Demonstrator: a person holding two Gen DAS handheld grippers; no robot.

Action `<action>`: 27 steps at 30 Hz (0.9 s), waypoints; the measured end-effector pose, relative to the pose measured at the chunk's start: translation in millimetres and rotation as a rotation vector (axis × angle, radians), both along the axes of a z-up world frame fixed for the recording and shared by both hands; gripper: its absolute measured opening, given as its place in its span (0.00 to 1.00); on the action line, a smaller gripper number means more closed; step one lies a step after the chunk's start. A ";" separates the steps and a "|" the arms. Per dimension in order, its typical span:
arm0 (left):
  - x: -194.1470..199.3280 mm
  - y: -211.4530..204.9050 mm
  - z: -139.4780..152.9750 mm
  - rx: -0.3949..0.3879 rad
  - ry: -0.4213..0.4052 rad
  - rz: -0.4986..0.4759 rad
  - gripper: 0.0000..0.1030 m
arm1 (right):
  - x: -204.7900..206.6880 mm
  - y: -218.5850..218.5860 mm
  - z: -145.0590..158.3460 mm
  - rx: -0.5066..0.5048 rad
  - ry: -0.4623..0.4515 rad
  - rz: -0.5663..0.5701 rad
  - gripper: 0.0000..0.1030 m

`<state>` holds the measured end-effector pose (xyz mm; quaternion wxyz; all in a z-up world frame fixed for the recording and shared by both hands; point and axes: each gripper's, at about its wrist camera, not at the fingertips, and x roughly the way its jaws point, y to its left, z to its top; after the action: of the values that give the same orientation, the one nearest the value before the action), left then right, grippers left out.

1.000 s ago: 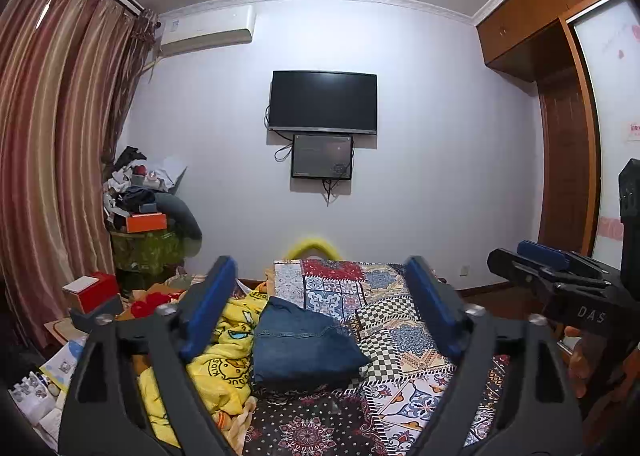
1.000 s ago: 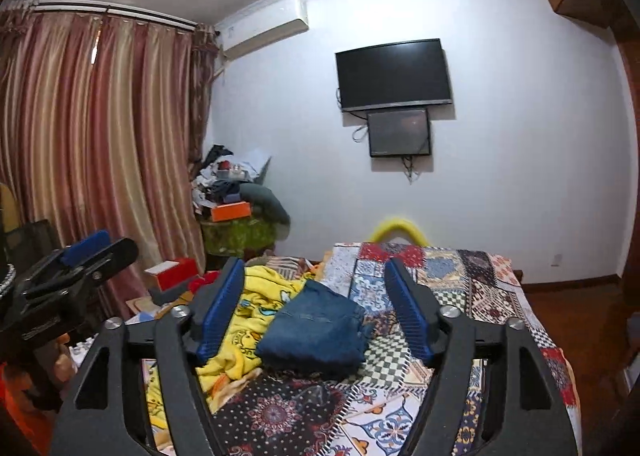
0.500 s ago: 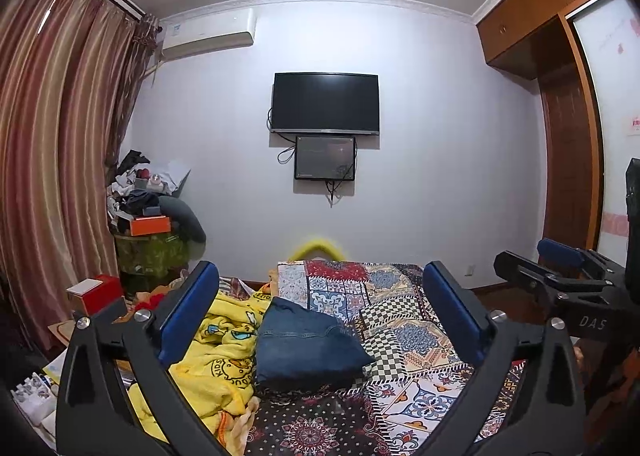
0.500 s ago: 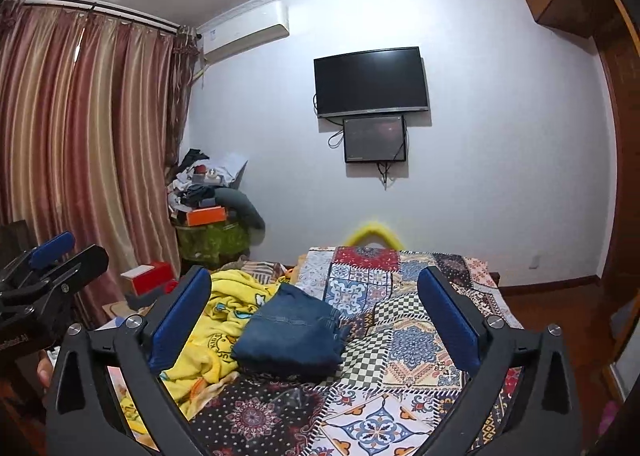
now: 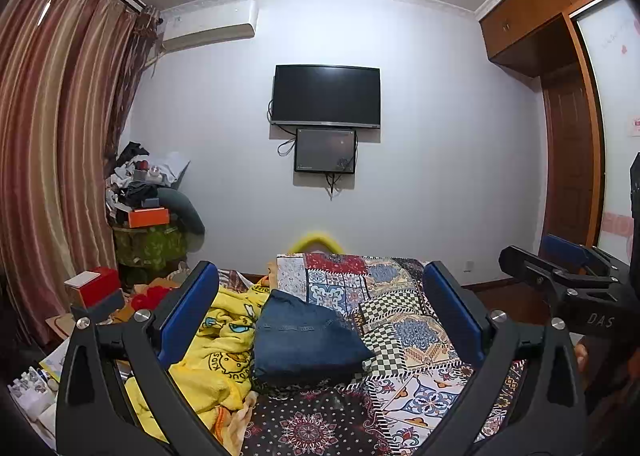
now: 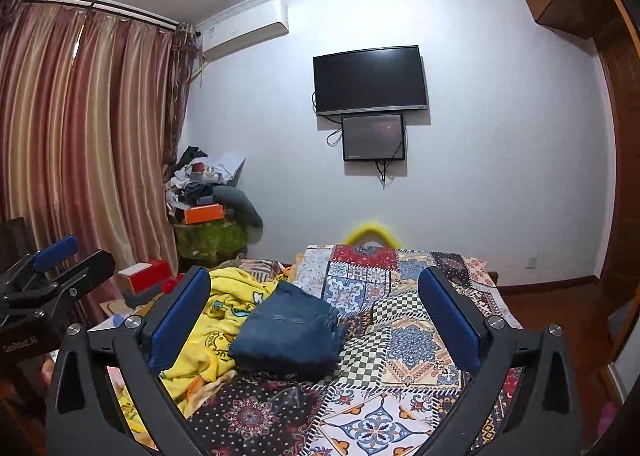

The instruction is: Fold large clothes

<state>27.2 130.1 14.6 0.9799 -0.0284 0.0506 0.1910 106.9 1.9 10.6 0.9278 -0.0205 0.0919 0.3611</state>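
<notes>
Folded dark blue denim jeans (image 5: pixel 306 340) lie on a patchwork-quilted bed (image 5: pixel 400 320), at twelve o'clock from the left hand-held gripper (image 5: pixel 320 320) and right hand-held gripper (image 6: pixel 314 320), both spread apart, empty.

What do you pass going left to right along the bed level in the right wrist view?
Left gripper → red box → yellow blanket → folded jeans → patchwork bedspread.

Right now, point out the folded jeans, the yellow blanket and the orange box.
folded jeans (image 5: pixel 304 340), left wrist view, top face.
yellow blanket (image 6: pixel 224 296), right wrist view, upper folds.
orange box (image 5: pixel 148 217), left wrist view, front side.
</notes>
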 end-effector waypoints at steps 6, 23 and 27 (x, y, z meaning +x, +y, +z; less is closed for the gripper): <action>3.0 2.5 -3.2 -0.015 0.011 0.003 0.99 | -2.6 2.5 -0.1 -0.019 -0.007 0.003 1.00; 3.7 3.8 -3.5 -0.017 0.010 0.017 0.99 | -3.5 2.2 -0.1 -0.029 0.005 0.006 1.00; 5.6 2.7 -4.3 -0.016 0.013 0.017 0.99 | -4.7 1.6 -0.6 -0.028 0.005 0.006 1.00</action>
<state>32.8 132.8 10.3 0.9776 -0.0352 0.0584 0.1989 102.2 3.5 10.1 0.9260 -0.0328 0.0995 0.3627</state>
